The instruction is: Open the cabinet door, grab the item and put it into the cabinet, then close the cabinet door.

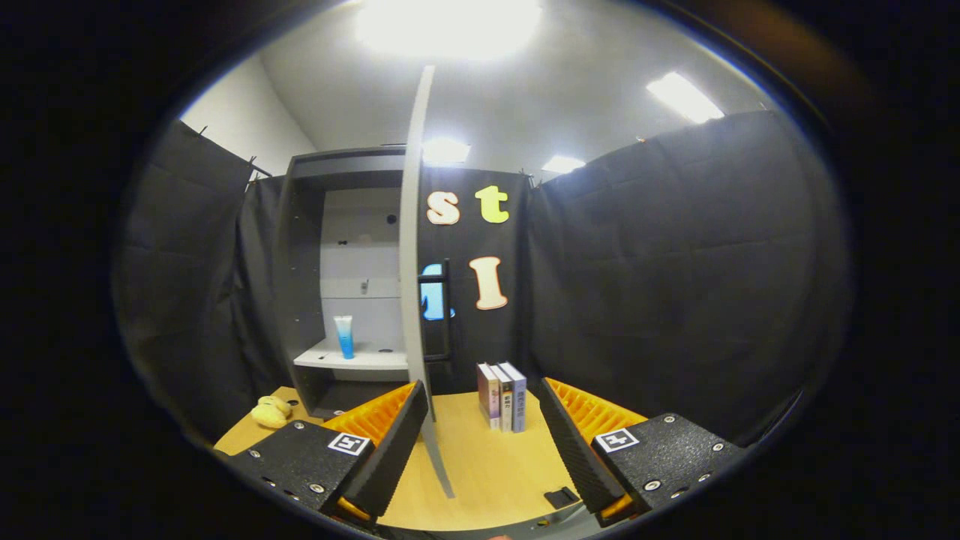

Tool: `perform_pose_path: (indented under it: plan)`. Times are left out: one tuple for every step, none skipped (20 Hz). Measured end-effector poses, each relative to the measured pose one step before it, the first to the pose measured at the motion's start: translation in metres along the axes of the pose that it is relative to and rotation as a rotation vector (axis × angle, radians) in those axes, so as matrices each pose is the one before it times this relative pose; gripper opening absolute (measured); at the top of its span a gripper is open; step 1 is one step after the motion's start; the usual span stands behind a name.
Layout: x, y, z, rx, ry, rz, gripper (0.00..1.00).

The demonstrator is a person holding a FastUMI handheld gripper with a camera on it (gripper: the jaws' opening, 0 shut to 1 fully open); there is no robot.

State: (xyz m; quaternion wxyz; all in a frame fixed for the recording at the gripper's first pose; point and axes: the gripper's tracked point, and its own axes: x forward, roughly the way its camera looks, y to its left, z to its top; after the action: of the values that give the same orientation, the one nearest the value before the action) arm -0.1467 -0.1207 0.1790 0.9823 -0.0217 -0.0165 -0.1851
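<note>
The grey cabinet (304, 285) stands on the wooden table beyond my left finger. Its door (412, 285) is swung wide, edge-on to me, with its dark bar handle (444, 311) on the right face. A blue-and-white tube (344, 336) stands upright on the white shelf (352, 358) inside the cabinet. My gripper (480, 416) is open with nothing between its fingers. The door's lower edge runs down between the fingers, close to the left one.
Three upright books (502, 396) stand on the table (487, 465) just ahead, between the fingers. A yellow soft toy (271, 411) lies at the table's left edge by the cabinet's foot. A small dark block (560, 496) lies near the right finger. Black cloth walls close in the booth.
</note>
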Motion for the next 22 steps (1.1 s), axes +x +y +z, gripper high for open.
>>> perform_pose_path:
  plan:
    - [0.0061, -0.01188, 0.00207, -0.00361, -0.00925, -0.03016, 0.93]
    - [0.00651, -0.0103, 0.00235, 0.00364, -0.00668, -0.02996, 0.93]
    - [0.00949, -0.00804, 0.00312, 0.00969, -0.01071, -0.027, 0.93]
    - [0.00902, -0.00774, 0.0025, 0.01021, -0.01095, -0.02731, 0.93]
    - [0.01096, -0.00972, 0.00216, 0.00974, -0.00396, -0.03027, 0.93]
    - [0.01162, -0.00725, 0.00224, 0.01114, -0.0035, -0.03028, 0.93]
    - [0.01293, -0.00503, 0.00063, 0.00844, 0.00191, -0.02971, 0.93]
    - [0.01067, -0.00233, 0.00086, 0.00582, 0.00024, -0.02214, 0.93]
    - [0.01209, 0.00035, -0.00128, 0.00287, 0.00669, -0.02074, 0.93]
    - [0.00924, 0.00244, -0.00241, -0.00594, 0.0152, -0.01203, 0.93]
    - [0.00842, 0.00572, -0.00283, -0.0087, 0.01181, -0.00737, 0.93]
    - [0.00593, 0.00782, -0.00426, -0.01375, 0.01762, -0.00249, 0.93]
    - [0.00544, 0.00966, -0.00422, -0.01588, 0.01644, 0.00764, 0.93]
    - [0.00225, 0.01092, -0.00186, -0.01546, 0.01233, 0.01303, 0.93]
    - [-0.00032, 0.01183, -0.00136, -0.01353, 0.00624, 0.01723, 0.93]
    - [-0.00133, 0.01661, -0.00074, -0.01345, 0.00064, 0.02995, 0.93]
    - [0.00079, 0.00606, -0.00231, -0.03102, -0.01092, -0.01237, 0.93]
    - [-0.00425, -0.00313, 0.00982, -0.02633, -0.0332, -0.02966, 0.89]
    - [0.00032, 0.00046, 0.00399, -0.00891, -0.01625, -0.01517, 0.86]
    - [-0.00142, 0.00174, 0.00022, 0.01579, 0.00809, 0.001, 0.85]
    - [-0.00183, 0.00187, -0.00339, 0.02835, 0.01806, 0.0104, 0.86]
    - [-0.0019, 0.00182, -0.00151, 0.02419, 0.0117, 0.00951, 0.86]
